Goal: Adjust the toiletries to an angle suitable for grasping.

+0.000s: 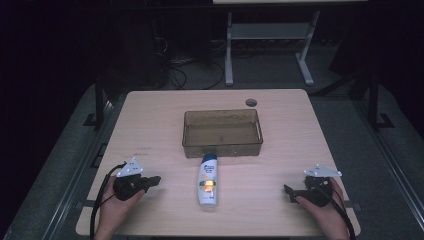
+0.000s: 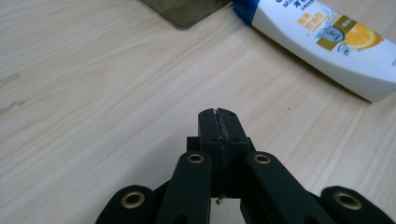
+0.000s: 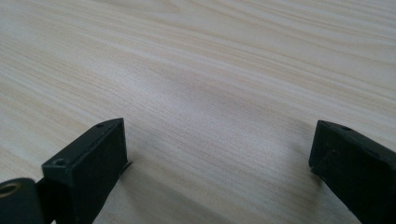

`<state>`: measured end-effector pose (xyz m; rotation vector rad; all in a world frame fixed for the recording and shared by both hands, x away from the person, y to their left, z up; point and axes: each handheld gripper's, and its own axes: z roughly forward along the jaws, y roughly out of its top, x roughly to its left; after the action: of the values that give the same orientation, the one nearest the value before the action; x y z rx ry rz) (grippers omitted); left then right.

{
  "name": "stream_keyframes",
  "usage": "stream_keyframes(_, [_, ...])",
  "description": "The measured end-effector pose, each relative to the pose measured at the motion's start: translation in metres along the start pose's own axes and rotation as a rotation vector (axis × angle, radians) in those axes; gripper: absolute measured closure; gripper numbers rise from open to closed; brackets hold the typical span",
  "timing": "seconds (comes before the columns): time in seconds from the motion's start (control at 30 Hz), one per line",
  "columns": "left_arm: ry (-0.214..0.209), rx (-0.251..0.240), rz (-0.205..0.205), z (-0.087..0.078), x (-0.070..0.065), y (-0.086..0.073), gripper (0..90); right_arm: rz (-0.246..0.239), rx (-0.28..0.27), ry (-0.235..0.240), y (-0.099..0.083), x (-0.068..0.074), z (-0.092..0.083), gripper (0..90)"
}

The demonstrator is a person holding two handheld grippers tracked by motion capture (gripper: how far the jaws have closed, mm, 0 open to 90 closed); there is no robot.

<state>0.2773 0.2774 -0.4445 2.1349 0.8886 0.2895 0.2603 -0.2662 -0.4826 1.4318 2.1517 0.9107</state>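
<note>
Jaws flank shampoo bottle [image 1: 208, 180], both apart.

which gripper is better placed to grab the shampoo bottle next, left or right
Probably the right gripper: its jaws stand open, while the left gripper is shut. Both rest on the table about equally far from the shampoo bottle.
</note>
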Motion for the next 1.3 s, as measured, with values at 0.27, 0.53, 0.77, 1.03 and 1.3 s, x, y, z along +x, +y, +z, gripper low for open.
stream_keyframes(0.27, [-0.035, -0.005, 0.016, 0.012, -0.004, 0.015, 89.9, 0.000, 0.000, 0.000, 0.000, 0.000, 0.000, 3.8])
stream_keyframes(0.53, [-0.084, 0.000, 0.037, 0.028, -0.014, 0.029, 89.9, 0.000, 0.000, 0.000, 0.000, 0.000, 0.000, 3.8])
stream_keyframes(0.77, [-0.128, -0.001, 0.060, 0.041, -0.027, 0.038, 89.9, 0.000, 0.000, 0.000, 0.000, 0.000, 0.000, 3.8])
stream_keyframes(1.03, [-0.169, 0.016, 0.078, 0.048, -0.036, 0.037, 89.9, 0.000, 0.000, 0.000, 0.000, 0.000, 0.000, 3.8])
stream_keyframes(1.3, [-0.214, 0.034, 0.096, 0.054, -0.046, 0.033, 89.9, 0.000, 0.000, 0.001, 0.000, 0.000, 0.000, 3.8])
